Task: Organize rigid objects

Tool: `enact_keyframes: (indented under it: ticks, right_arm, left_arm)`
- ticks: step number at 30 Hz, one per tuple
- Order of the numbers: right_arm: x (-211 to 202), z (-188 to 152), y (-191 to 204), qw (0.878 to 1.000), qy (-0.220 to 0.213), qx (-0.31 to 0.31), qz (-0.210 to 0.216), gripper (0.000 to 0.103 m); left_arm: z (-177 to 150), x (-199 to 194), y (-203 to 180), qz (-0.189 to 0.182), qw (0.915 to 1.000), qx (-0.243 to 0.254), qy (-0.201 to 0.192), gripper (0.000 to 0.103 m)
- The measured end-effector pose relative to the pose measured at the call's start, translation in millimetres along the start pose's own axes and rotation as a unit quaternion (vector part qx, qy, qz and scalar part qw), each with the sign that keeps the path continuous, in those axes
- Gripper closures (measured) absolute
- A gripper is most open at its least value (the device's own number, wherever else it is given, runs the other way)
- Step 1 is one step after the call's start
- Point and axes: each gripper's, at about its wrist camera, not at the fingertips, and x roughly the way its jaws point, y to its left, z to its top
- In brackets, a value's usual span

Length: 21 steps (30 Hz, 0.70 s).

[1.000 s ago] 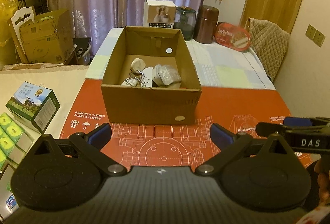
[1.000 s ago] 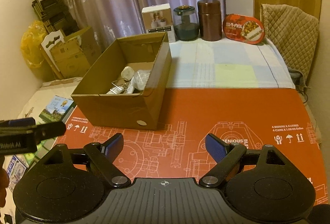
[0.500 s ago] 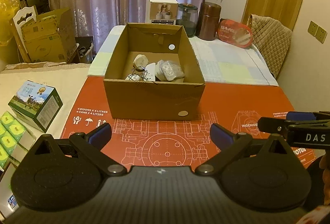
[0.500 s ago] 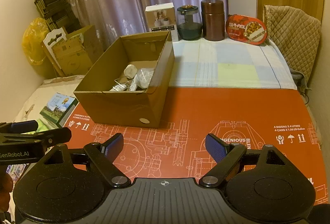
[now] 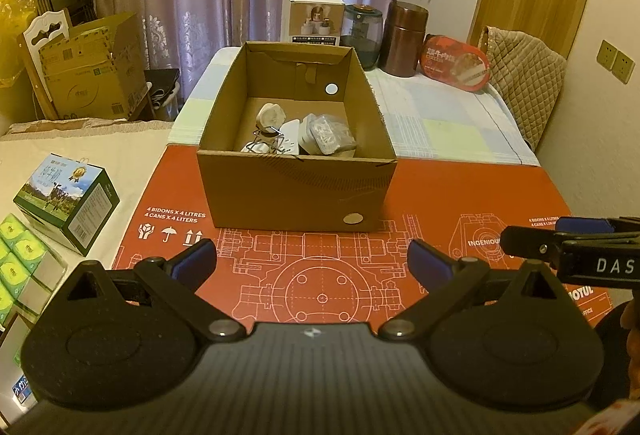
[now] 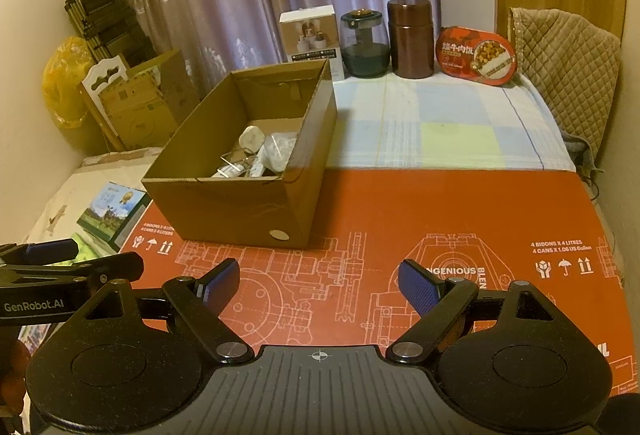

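Observation:
An open cardboard box (image 5: 296,191) (image 6: 240,207) stands on the red printed cardboard sheet (image 5: 320,275) (image 6: 400,219). Inside it lie several small white items: a round white piece (image 5: 270,115), a white adapter (image 5: 292,133) and a bagged plastic piece (image 5: 330,133), with a wire clip (image 5: 262,139) in front; from the right they show as a white plug (image 6: 252,139) and a bag (image 6: 280,151). My left gripper (image 5: 312,265) hangs open and empty in front of the box. My right gripper (image 6: 318,281) is open and empty too, to the right of the box.
At the back stand a white product box (image 5: 312,19), a dark glass jar (image 5: 362,35), a brown canister (image 5: 404,39) and a red meal pack (image 5: 456,61). A milk carton box (image 5: 66,199) and green tissue packs (image 5: 24,255) lie left. A quilted chair back (image 6: 568,75) is right.
Both views have drawn back slightly from the box, which now sits a little farther away. Both grippers stay open and empty.

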Motion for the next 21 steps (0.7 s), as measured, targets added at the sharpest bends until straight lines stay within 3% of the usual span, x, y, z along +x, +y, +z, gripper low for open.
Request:
enact_keyframes:
  ticks: [21]
  right_arm:
    - [1.6, -3.1, -1.3, 1.0, 0.003, 0.002, -0.002, 0.019]
  left_arm:
    - [-2.8, 5.1, -0.5, -0.006, 1.0, 0.002, 0.001, 0.003]
